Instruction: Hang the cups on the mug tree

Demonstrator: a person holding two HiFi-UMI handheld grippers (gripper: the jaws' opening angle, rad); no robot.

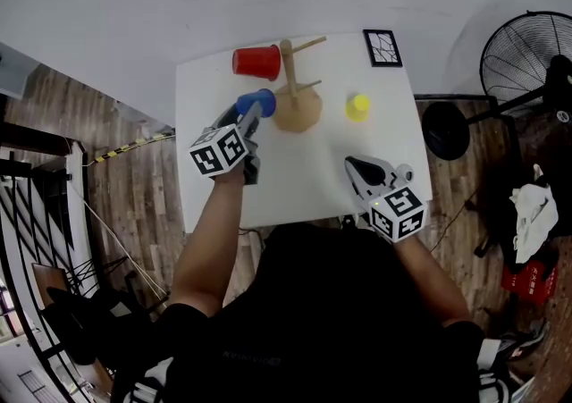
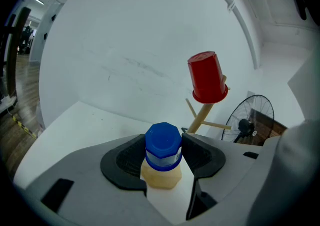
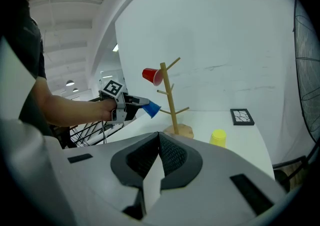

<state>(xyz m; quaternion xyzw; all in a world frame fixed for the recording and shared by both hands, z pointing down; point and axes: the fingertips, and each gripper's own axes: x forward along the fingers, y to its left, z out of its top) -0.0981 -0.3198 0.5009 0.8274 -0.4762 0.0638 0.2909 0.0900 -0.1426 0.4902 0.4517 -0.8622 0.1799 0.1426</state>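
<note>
White table [image 1: 295,169] carried the lot, and the wooden mug tree [image 1: 298,111] stood towards its far edge with a red cup [image 1: 256,62] hung over an upper peg. That was the worry: the tree looked light on its small round base. A knock to trunk or peg from the incoming cup could tip it or shake the red one loose (it hung on the trunk's left, the very side the left gripper was on).

Left gripper [image 1: 252,115] was clamped on the blue cup [image 2: 163,145], jaws set wide around its body, the cup lifted clear of the table and just beside the tree's base. The pads seemed to sit near the closed end, so a smooth tapered wall could slip out if the wrist rolled. Miss a free peg and the cup would likely drop to the table.

Right gripper [image 3: 160,140] sat well back at the near edge, jaws pressed together on nothing, too far off to steady the tree. Yellow cup [image 1: 358,107] waited upside down to the right of the base, apart from it.

As for the blue cup, it was bright blue with a faceted bottom facing the left gripper's camera and a pale band round it. Its mouth pointed away towards the tree.
</note>
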